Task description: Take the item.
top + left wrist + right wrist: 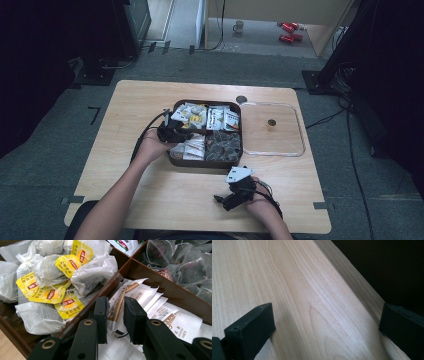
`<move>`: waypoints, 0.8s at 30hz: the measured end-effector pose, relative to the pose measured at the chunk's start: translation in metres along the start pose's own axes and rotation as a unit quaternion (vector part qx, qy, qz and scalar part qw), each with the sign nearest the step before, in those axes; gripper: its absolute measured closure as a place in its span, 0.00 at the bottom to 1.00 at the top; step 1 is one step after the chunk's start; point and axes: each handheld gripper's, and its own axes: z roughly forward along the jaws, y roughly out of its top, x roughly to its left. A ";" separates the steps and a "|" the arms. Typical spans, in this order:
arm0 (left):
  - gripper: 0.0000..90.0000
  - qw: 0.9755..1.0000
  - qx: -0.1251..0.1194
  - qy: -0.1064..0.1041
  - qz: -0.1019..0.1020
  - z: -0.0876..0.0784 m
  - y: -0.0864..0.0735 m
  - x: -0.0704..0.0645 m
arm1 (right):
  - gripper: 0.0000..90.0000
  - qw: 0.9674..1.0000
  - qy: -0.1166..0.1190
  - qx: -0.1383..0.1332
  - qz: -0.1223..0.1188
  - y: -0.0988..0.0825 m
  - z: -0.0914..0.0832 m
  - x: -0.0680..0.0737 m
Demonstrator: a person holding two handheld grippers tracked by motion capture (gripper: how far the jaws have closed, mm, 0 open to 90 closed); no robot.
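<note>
A dark brown tray with four compartments sits mid-table. My left gripper reaches into its near left compartment. In the left gripper view the left gripper has its jaws a narrow gap apart, on either side of a white paper sachet with a brown stick printed on it; the sachet's end lies in the gap and the pads do not clearly press it. My right gripper rests low over the table's near edge, and in the right gripper view the right gripper stands wide open over bare wood.
Tea bags with yellow tags fill the compartment beyond the divider, and dark mesh tea bags the one to the right. A clear lid lies right of the tray. The table's edge runs close to my right gripper.
</note>
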 end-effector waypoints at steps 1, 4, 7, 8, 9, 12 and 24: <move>0.82 1.000 0.000 0.000 0.001 0.000 0.000 0.000 | 0.00 1.000 0.000 0.000 0.000 0.000 0.000 0.000; 0.86 1.000 0.002 0.004 0.012 0.000 0.000 -0.002 | 0.00 1.000 0.000 0.000 0.000 0.000 0.000 0.000; 0.93 1.000 0.005 0.007 0.019 0.000 0.000 -0.002 | 0.00 1.000 0.000 0.000 0.000 0.000 0.000 0.000; 0.95 1.000 0.005 0.007 0.020 0.000 0.000 -0.002 | 0.00 1.000 0.000 0.000 0.000 0.000 0.000 0.000; 0.96 1.000 0.004 0.007 0.020 0.000 -0.001 -0.002 | 0.00 1.000 0.000 0.000 0.001 0.000 0.000 0.000; 0.97 1.000 0.003 0.004 0.019 -0.002 0.000 -0.002 | 0.00 1.000 0.000 0.000 0.000 0.000 0.000 0.000; 0.99 1.000 -0.014 -0.009 0.006 -0.015 0.001 0.000 | 0.00 1.000 0.000 0.000 0.001 0.000 0.000 0.000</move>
